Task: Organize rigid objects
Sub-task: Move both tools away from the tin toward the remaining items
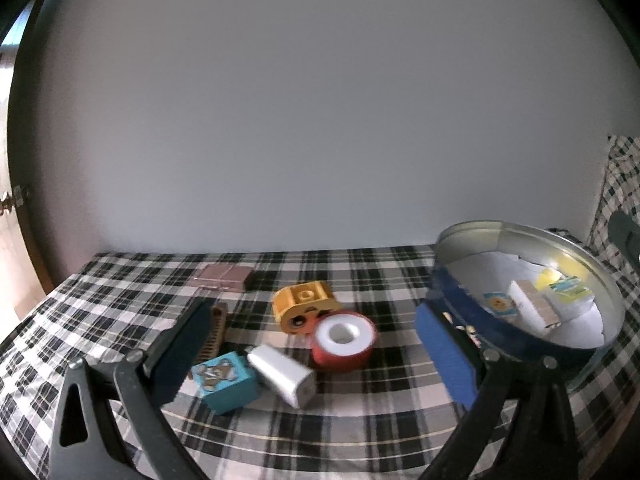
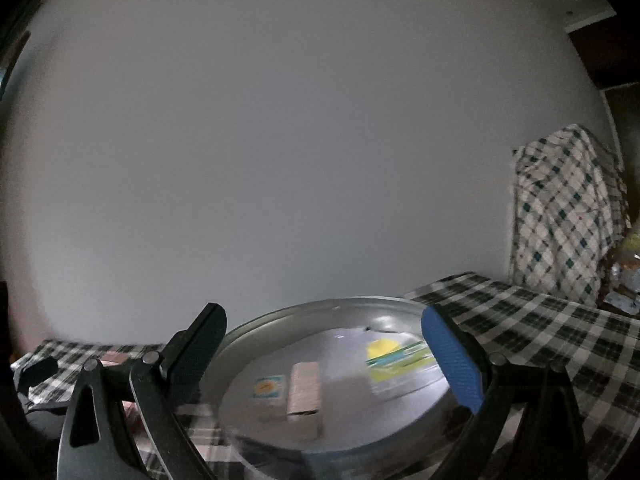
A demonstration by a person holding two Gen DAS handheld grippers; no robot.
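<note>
1. Our left gripper (image 1: 316,344) hangs with its jaws spread wide and nothing between the pads; the dark pad sits left, the blue pad right.
2. Between those pads, down on the checked cloth (image 1: 120,292), we see the loose pieces clustered: a teal block (image 1: 225,381) touching a silver rectangular piece (image 1: 282,375), a red roll with a white core (image 1: 343,340), and an orange block (image 1: 305,306) right behind it.
3. A brown comb-like piece (image 1: 214,332) lies just past the dark pad; a flat brown slab (image 1: 224,277) rests further back, near the wall.
4. To the right, the round blue tin (image 1: 480,320) stands near the blue pad, already holding a tan block (image 1: 534,307) and small printed cards.
5. Our right gripper (image 2: 324,360) is wide apart too, holding nothing, poised above that same tin (image 2: 280,320).
6. Looking inside, we spot the tan block (image 2: 305,388) in the middle and a yellow-green card (image 2: 394,354) beside it, both blurred.
</note>
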